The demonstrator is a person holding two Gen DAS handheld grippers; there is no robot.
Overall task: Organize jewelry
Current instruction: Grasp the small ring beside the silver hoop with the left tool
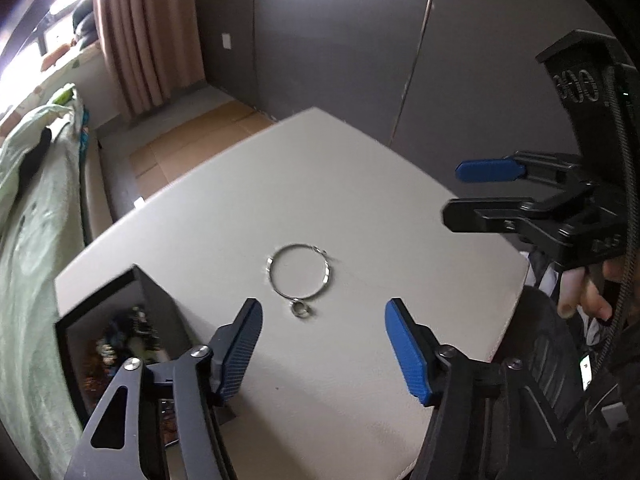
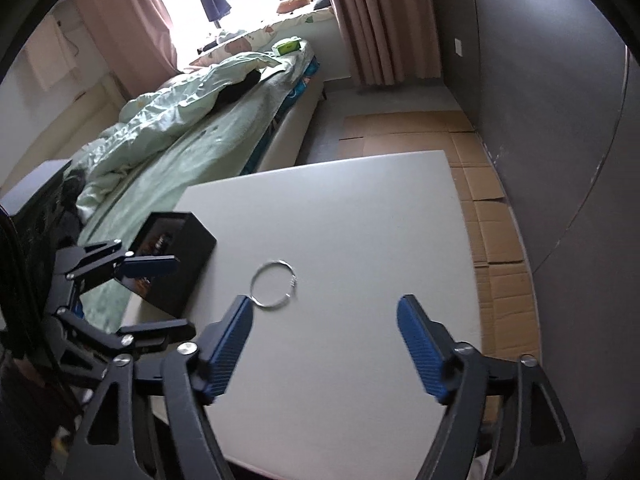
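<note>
A silver bangle with a small ring charm lies flat on the white table. My left gripper hovers just in front of it, open, with the charm roughly between the blue fingertips and untouched. A black jewelry box holding several pieces stands open at the table's left edge. My right gripper hangs open over the right side of the table. In the right wrist view the bangle lies just beyond the open right gripper. The left gripper is beside the box.
A bed with a pale green quilt runs along the table's left side. Flattened cardboard covers the floor beyond and to the right. A dark wall and pink curtains stand behind. A hand holds the right gripper.
</note>
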